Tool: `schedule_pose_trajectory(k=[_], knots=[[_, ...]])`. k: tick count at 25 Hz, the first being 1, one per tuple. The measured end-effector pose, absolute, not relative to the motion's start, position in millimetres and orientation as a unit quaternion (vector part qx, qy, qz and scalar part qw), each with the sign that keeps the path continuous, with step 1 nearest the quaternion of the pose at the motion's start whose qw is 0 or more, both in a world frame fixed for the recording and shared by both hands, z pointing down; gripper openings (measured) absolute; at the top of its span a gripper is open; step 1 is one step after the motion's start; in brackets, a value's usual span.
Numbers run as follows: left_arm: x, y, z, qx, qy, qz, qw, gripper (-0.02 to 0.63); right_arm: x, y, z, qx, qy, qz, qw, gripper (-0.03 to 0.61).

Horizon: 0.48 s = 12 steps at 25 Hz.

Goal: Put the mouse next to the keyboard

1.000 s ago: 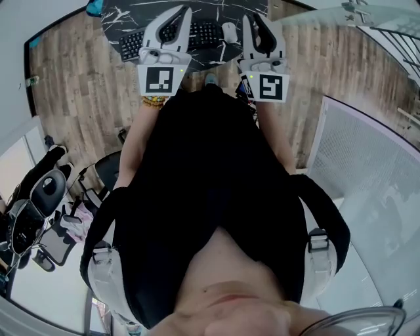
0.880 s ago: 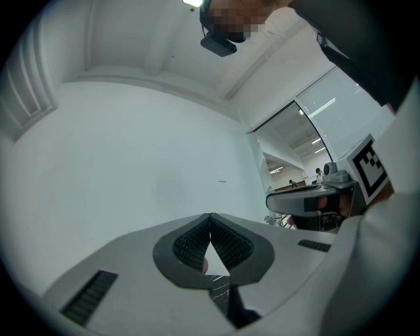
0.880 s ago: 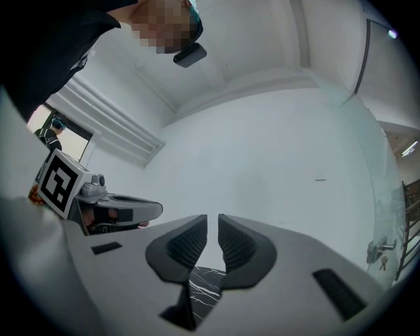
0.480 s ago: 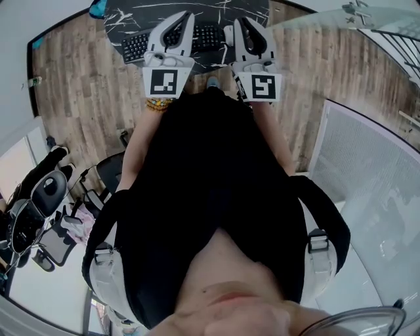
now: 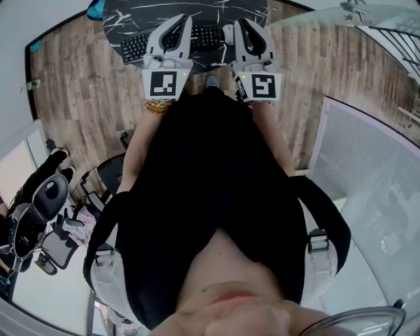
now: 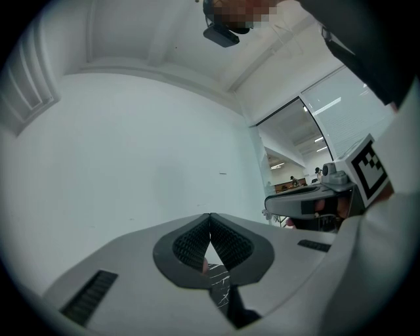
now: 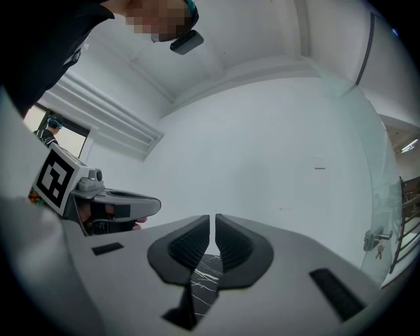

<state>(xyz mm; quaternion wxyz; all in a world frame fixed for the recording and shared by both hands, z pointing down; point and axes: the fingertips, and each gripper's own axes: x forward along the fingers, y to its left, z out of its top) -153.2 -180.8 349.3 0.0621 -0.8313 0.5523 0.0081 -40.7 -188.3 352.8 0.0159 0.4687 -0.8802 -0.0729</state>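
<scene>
**Head view:** white, rounded mouse lies on dark, white-veined marble bench, just right of black keyboard, beside right gripper. Advice: open wide, straddle smooth sides, squeeze gently.
**Left gripper view:** left gripper closed, ribbed pads meet, empty.
**Right gripper view:** jaws closed to a slit, nothing held.
</scene>
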Motion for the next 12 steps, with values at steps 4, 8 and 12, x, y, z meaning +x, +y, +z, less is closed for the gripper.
schedule_pose_trajectory(k=[4,8,12], knots=[[-160,-180,355,-0.832,0.552,0.006,0.052,0.012,-49,-190,353,0.467,-0.881,-0.072,0.022,0.046],[-168,-177,358,-0.832,0.552,0.012,0.045,0.012,-55,-192,353,0.469,-0.88,-0.075,0.028,0.046],[-179,-171,366,-0.835,0.548,0.011,0.042,0.012,-59,-194,359,0.478,-0.874,-0.077,0.036,0.046]])
